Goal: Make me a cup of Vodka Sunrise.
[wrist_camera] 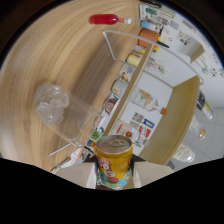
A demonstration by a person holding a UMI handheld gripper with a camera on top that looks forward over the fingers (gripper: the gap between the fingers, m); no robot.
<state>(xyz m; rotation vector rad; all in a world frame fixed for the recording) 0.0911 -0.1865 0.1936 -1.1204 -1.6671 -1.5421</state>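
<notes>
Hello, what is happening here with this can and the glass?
A hand-held claw is gripping an orange drink can, both fingers pressed on its sides, and holds it tipped above a wooden table. A clear glass with ice stands just beyond the can. A bottle of red liquid lies farther off on the table. No liquid is seen pouring.

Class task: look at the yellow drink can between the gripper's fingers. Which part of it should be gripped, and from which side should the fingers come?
Grip the yellow can on its round side wall, about mid-height, one finger on each opposite side. It is a plain cylinder with no handle. The gripper seems to hold it this way already, the wall pressed between its fingers and the pull-tab top left clear.
</notes>
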